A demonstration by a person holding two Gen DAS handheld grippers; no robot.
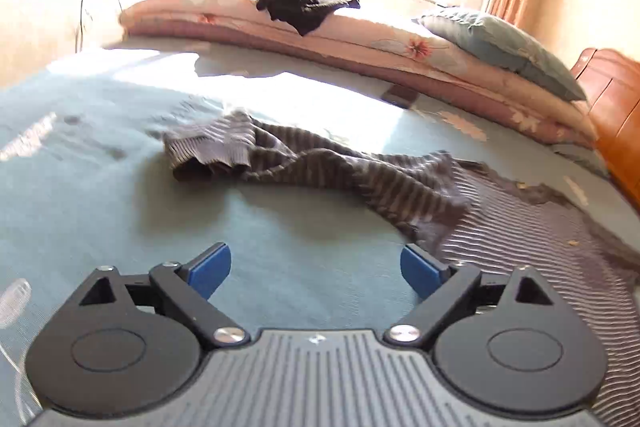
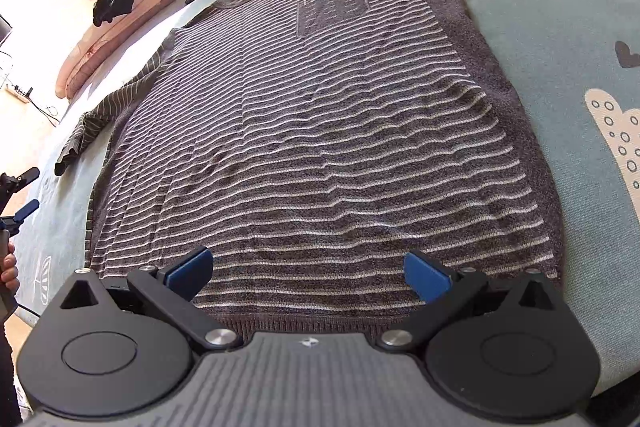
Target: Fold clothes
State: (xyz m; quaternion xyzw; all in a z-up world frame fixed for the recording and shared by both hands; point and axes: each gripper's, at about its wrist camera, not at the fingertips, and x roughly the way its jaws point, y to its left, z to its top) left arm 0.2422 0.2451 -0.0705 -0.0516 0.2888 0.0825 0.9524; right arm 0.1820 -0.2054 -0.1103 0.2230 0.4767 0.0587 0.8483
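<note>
The sweater's point(image 2: 320, 131) hem runs under the body of the right gripper point(image 2: 308, 273), so its lowest edge is hidden in the right wrist view. In the left wrist view only the sweater's near sleeve point(image 1: 280, 155) and a slice of its body show; the rest is cut off at the right edge, and the whole view is smeared with blur. The window beyond is washed out by glare.

The right gripper hangs over the hem, tilted steeply down, its blue pads apart with striped knit showing between them and nothing clamped. The left gripper point(image 1: 316, 269) points at a shallower tilt over the bare bedsheet point(image 1: 100, 195), just short of the rumpled sleeve; its pads also stand apart and grip nothing. At the left edge of the right wrist view a hand point(image 2: 9, 269) holds that gripper, mostly out of frame.

The sweater lies front-up and spread flat on the bed, collar away, far sleeve stretched out sideways. Beyond it a folded quilt point(image 1: 360, 35) carries a dark garment point(image 1: 308, 5) and a pillow point(image 1: 500, 43).
</note>
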